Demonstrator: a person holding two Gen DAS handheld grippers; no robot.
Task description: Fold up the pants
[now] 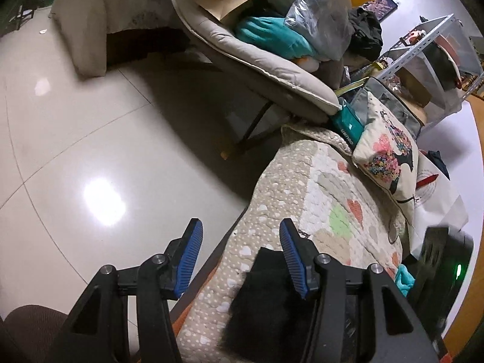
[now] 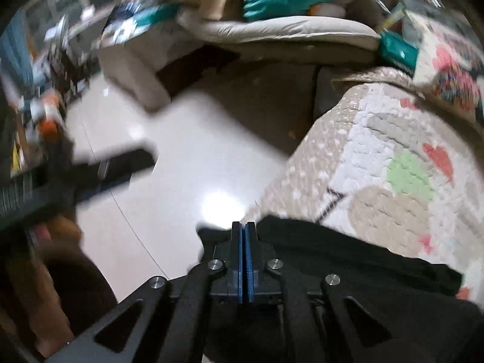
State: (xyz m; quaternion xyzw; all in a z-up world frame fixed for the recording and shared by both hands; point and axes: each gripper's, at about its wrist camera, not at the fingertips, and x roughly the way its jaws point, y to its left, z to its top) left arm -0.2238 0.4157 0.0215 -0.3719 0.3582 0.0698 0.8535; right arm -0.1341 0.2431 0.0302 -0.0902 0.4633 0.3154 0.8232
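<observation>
Black pants [image 1: 263, 299] lie on a quilted heart-pattern cover [image 1: 326, 199] over a sofa or bed. My left gripper [image 1: 240, 233] is open, its blue pads spread wide, with the right pad above the pants' edge and the left pad over the floor. In the right wrist view the pants [image 2: 348, 260] spread across the cover [image 2: 393, 157] beneath and to the right of my right gripper [image 2: 243, 227]. Its blue pads are pressed together; black fabric lies around them, but whether any is pinched between them cannot be told. The view is motion-blurred.
A shiny tiled floor [image 1: 75, 139] lies to the left. A cluttered grey lounge chair [image 1: 257, 60] stands beyond. A patterned pillow [image 1: 390, 163] sits on the cover. A metal shelf [image 1: 429, 45] is at back right. A blurred dark gripper shape [image 2: 106, 169] shows at left.
</observation>
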